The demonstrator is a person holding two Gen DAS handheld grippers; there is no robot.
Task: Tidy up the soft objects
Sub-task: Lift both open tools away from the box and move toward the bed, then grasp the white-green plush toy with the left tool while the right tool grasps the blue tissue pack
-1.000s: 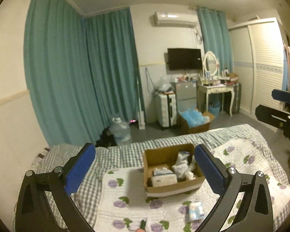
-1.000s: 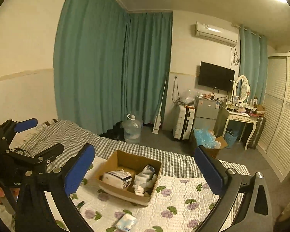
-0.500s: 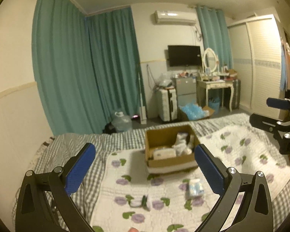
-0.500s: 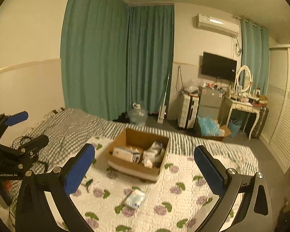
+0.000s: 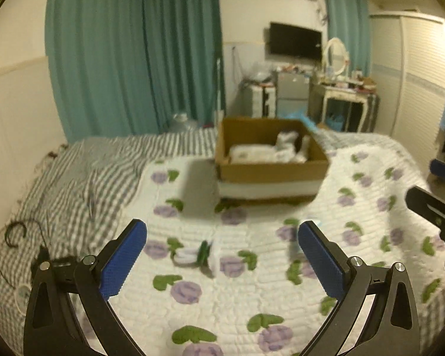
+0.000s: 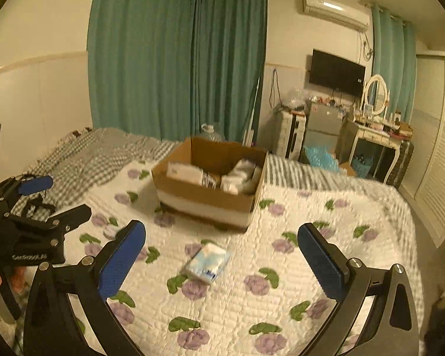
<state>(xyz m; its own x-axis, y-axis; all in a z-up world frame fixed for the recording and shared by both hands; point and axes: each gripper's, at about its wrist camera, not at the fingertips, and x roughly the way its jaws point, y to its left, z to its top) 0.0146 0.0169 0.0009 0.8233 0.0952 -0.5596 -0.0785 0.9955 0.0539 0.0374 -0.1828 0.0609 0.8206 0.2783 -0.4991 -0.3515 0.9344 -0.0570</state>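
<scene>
A brown cardboard box (image 5: 270,175) (image 6: 204,198) stands on the flowered quilt and holds white soft items. A rolled white and green sock (image 5: 194,256) lies on the quilt between and beyond the fingers of my open, empty left gripper (image 5: 222,255). A pale blue tissue pack (image 6: 207,262) lies on the quilt just ahead of my open, empty right gripper (image 6: 222,255); in the left wrist view it is mostly hidden behind the right finger. Each gripper shows at the other view's edge, the right one in the left wrist view (image 5: 436,204) and the left one in the right wrist view (image 6: 44,201).
The bed has a white quilt with purple flowers (image 6: 281,267) over a grey checked sheet (image 5: 74,178). A black cable (image 5: 14,234) lies on the sheet at left. Teal curtains, a dressing table (image 6: 376,136) and a wardrobe stand beyond the bed.
Both grippers have come down and forward toward the quilt. The box, the sock and the tissue pack now look larger and closer. Both stay open.
</scene>
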